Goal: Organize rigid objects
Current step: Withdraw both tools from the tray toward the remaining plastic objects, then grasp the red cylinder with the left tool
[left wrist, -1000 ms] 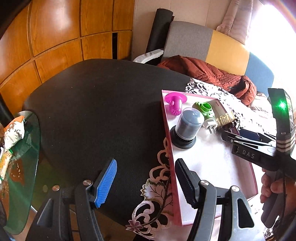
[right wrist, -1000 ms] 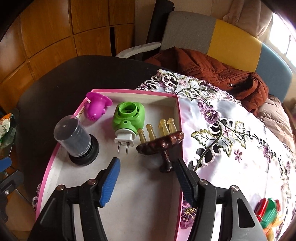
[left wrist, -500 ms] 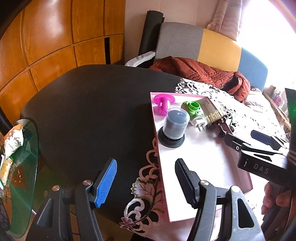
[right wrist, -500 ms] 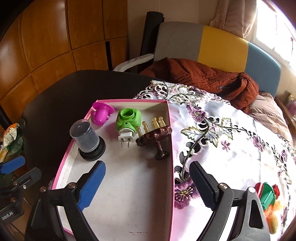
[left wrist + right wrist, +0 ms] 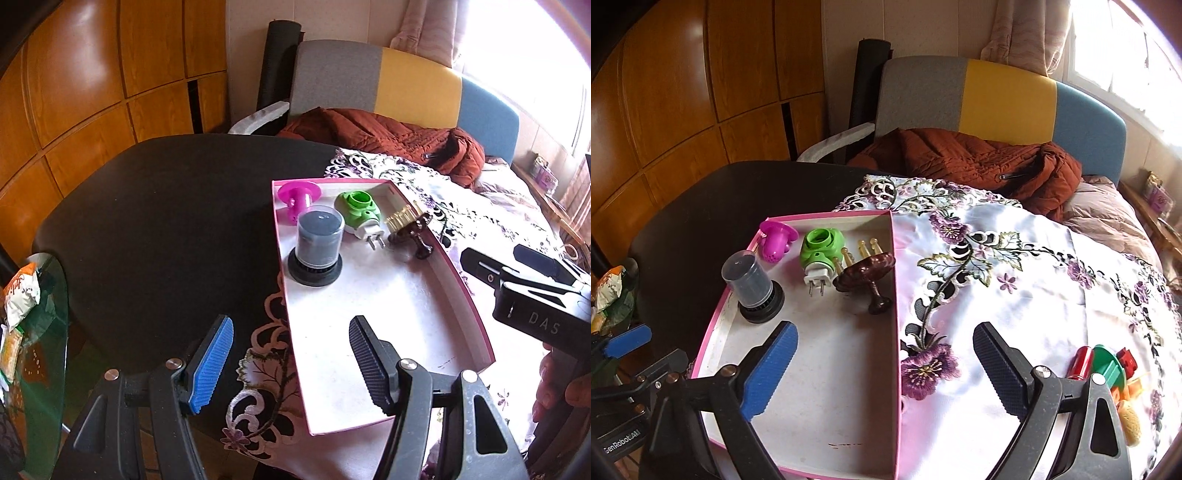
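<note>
Pink tray (image 5: 895, 295) on worktop holds purple cup (image 5: 775, 242), capped jar (image 5: 753, 291), green plug (image 5: 820, 254), brown comb (image 5: 866, 277) at far end. Right hand-held gripper (image 5: 882, 373) spread wide, empty, straddling tray's right wall, objects well ahead. Left hand-held gripper (image 5: 290, 365) parted, empty, over tray's near-left edge.

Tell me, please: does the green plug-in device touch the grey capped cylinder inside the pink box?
Apart. The right wrist view shows bare white box floor between the green plug-in device and the grey capped cylinder.

A: Anything hard to read near the pink tray (image 5: 896, 332)?

B: The toy pile (image 5: 1108, 373) right of it hides behind the right gripper's (image 5: 882, 363) arm. The massager's (image 5: 866, 271) prongs sit partly behind its brown head.
</note>
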Demonstrator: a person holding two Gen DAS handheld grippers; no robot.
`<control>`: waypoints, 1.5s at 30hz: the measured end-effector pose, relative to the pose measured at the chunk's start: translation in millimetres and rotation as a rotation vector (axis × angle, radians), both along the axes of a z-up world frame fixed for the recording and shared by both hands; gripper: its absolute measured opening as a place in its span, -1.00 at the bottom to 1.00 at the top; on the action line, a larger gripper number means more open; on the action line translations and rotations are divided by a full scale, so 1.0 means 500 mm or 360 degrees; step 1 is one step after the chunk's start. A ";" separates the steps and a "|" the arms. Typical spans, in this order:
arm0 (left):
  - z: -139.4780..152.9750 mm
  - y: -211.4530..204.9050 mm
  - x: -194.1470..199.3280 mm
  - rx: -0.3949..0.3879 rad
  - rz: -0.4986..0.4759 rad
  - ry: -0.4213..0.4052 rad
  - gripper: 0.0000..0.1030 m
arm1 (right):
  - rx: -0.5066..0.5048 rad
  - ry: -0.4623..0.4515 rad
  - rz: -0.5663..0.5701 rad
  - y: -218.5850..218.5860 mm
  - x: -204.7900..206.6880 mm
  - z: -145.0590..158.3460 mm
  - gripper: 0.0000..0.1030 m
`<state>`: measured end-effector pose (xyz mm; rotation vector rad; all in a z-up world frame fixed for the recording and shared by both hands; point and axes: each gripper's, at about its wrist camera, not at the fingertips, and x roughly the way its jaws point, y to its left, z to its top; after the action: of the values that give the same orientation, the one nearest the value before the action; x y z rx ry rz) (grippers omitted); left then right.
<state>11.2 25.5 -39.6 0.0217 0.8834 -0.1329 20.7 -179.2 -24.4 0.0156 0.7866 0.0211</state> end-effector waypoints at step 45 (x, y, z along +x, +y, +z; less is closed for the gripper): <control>-0.024 -0.238 -0.026 -0.0015 -0.0587 0.0201 0.26 | 0.0290 -0.0069 -0.1325 -0.651 -0.210 0.001 0.99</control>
<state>-2.0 -93.3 -51.4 0.1694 0.9986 -0.4869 -84.3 -504.9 -24.1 0.5117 0.6852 -0.6935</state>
